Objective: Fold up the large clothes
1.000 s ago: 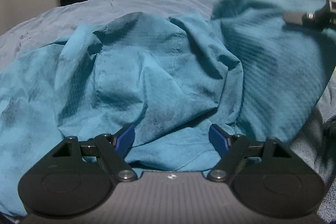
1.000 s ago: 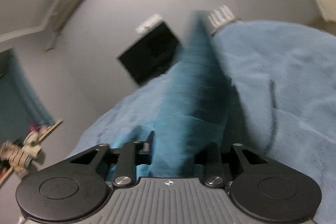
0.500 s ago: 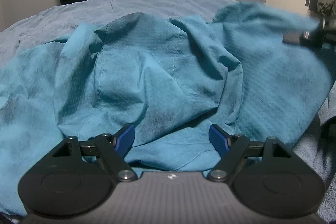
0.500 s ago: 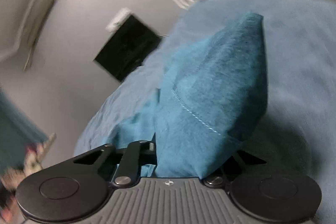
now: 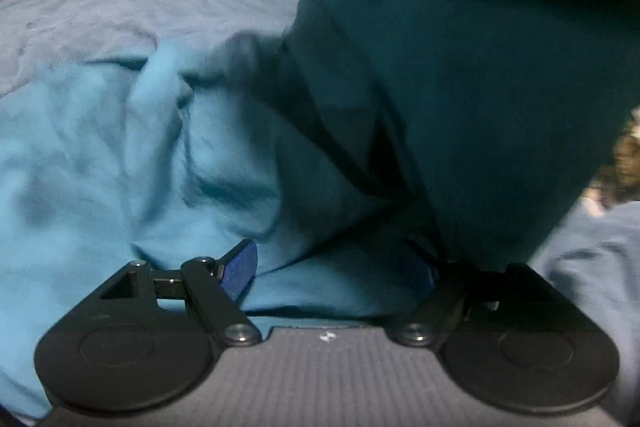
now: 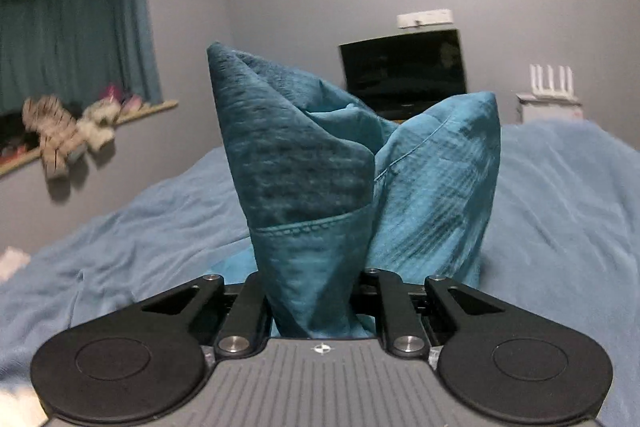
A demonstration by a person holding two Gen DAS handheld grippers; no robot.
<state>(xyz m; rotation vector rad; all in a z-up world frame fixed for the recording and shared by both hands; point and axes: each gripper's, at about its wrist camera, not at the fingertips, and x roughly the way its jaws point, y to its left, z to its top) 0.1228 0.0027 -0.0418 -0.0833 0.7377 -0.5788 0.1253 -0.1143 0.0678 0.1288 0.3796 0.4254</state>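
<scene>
A large teal garment (image 5: 120, 155) lies crumpled on the blue bed. My left gripper (image 5: 332, 267) is open, its blue pads (image 5: 238, 267) wide apart, with a fold of the garment lying between them. A dark raised part of the garment (image 5: 480, 87) hangs over the right side of the left wrist view and hides the right pad. My right gripper (image 6: 316, 303) is shut on a bunched edge of the teal garment (image 6: 312, 187), which stands up above the jaws with a stitched hem showing.
The blue bed cover (image 6: 560, 207) spreads all around. A black TV (image 6: 404, 71) and a white router (image 6: 550, 83) stand at the far wall. Stuffed toys (image 6: 64, 131) sit on a window ledge under teal curtains at the left.
My right gripper has swung level and carried its held fabric up and across, so that fabric now hangs dark over the right of the left wrist view. My left gripper stays open.
</scene>
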